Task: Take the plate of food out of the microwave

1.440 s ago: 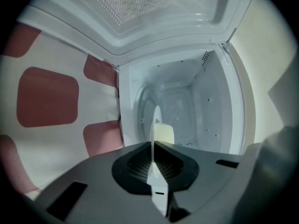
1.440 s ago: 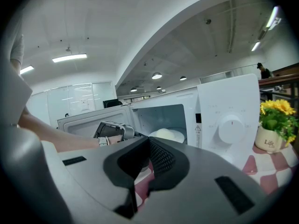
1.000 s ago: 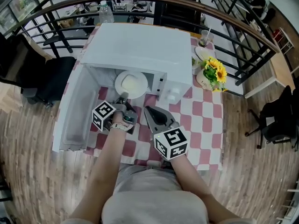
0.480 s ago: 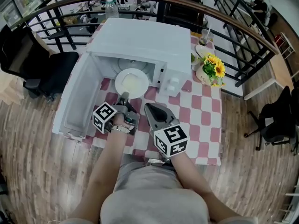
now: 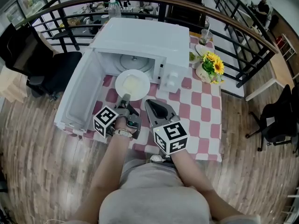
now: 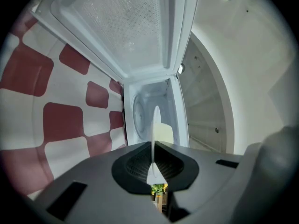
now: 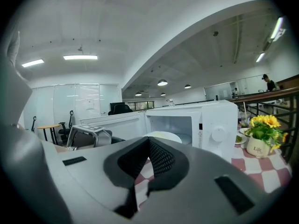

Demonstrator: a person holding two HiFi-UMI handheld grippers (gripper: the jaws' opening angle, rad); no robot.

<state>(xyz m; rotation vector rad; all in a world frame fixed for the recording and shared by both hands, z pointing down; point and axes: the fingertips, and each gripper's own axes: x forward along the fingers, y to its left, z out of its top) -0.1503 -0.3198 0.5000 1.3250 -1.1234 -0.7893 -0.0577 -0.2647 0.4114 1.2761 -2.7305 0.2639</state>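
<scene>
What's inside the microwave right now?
Only its round turntable shows inside the microwave. The plate is at the opening, partly out. The roof hides the back of the inside.

Head view overhead, gripper views facing microwave (image 5: 140,36)

The microwave (image 5: 140,38) is showing plain white all over, the plate (image 5: 119,81) is showing white under pale cream food (image 5: 133,84), and the tablecloth (image 5: 202,118) is running in dusky red and white checks. The left gripper (image 5: 125,99) and the right gripper (image 5: 150,104) are both showing grey shells with black ridged pads, each carrying a cube of black-and-white square markers. The sunflowers (image 5: 214,65) are glowing yellow over green leaves and a white pot (image 5: 204,75), the floor (image 5: 42,148) is showing brown wood grain, the railing (image 5: 247,26) is standing black under a brown handrail, and the chair (image 5: 51,73) is sitting black.
</scene>
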